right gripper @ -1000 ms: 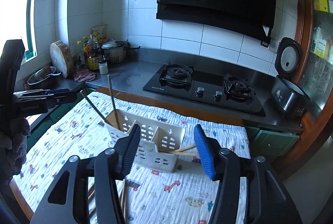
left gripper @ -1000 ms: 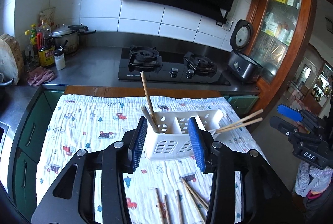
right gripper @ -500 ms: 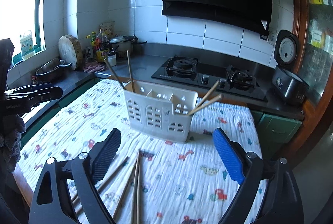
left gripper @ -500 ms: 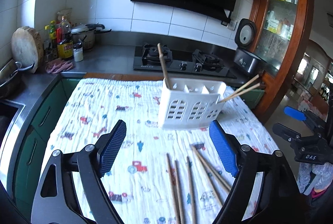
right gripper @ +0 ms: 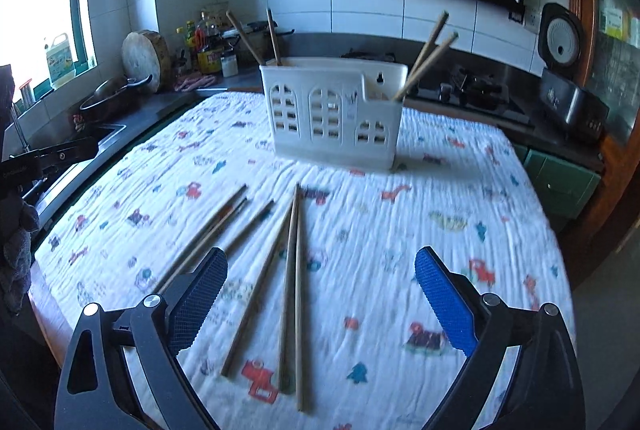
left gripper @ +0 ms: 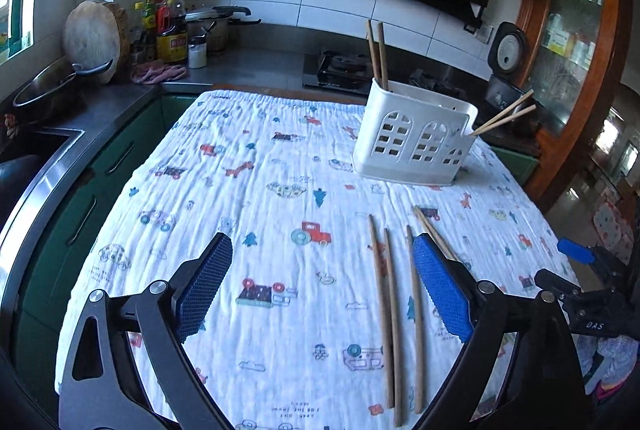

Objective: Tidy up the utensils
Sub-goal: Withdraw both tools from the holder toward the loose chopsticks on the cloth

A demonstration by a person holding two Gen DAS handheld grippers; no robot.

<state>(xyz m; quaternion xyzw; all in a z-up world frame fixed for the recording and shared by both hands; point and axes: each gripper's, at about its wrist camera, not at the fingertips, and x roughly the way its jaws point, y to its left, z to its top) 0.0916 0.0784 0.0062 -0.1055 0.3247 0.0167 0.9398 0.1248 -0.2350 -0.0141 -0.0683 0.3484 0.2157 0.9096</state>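
White cloth (left gripper: pixel 280 166) with small printed cars and animals covers the table under both my tools. My left gripper (left gripper: pixel 324 286) hangs over it with its blue pads spread wide; the jaws have just been opening, and only bare cloth lies between them. Just right of that gap, three chopsticks (left gripper: pixel 390 310) lie side by side on the cloth, and a fourth slants off behind the right pad. Farther back and to the right stands the white caddy (left gripper: pixel 412 142), upright, with two sticks (left gripper: pixel 378 50) poking up from its left end and two more leaning out over its right end.

My right gripper (right gripper: pixel 320 290) is also wide apart, its jaws just opened, clamped on nothing. From its own camera, loose chopsticks (right gripper: pixel 290 270) fan out across the cloth, two of them running into the gap between the pads, the others off toward the left pad
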